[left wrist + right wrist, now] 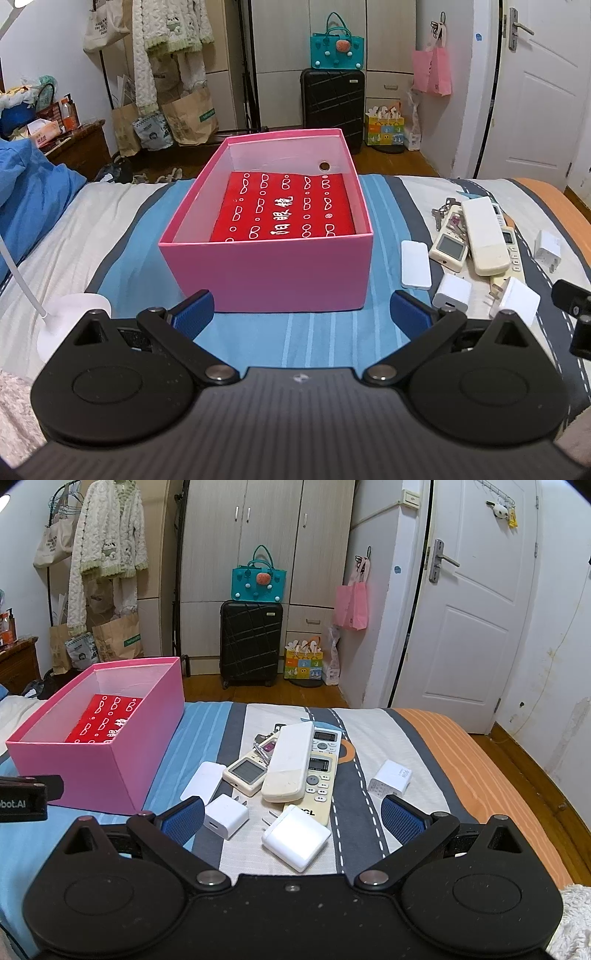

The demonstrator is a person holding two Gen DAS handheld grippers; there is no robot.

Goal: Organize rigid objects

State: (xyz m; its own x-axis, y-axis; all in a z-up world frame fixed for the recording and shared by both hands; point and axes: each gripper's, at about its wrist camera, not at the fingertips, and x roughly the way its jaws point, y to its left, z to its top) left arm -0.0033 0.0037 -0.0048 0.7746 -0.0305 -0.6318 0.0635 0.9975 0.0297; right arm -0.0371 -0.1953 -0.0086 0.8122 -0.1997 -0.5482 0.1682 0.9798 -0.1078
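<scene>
Both grippers' ribbed blue jaws spread, empty; blocky white charger (295,837) before glossy pink cardboard box (273,275).

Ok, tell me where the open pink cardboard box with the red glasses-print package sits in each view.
Left wrist: open pink cardboard box centre frame, straight ahead of the open left gripper.
Right wrist: the box at left, left of the white chargers and remotes.
Shared landmark: black hard-shell suitcase under the teal bag, against the wardrobe.
</scene>
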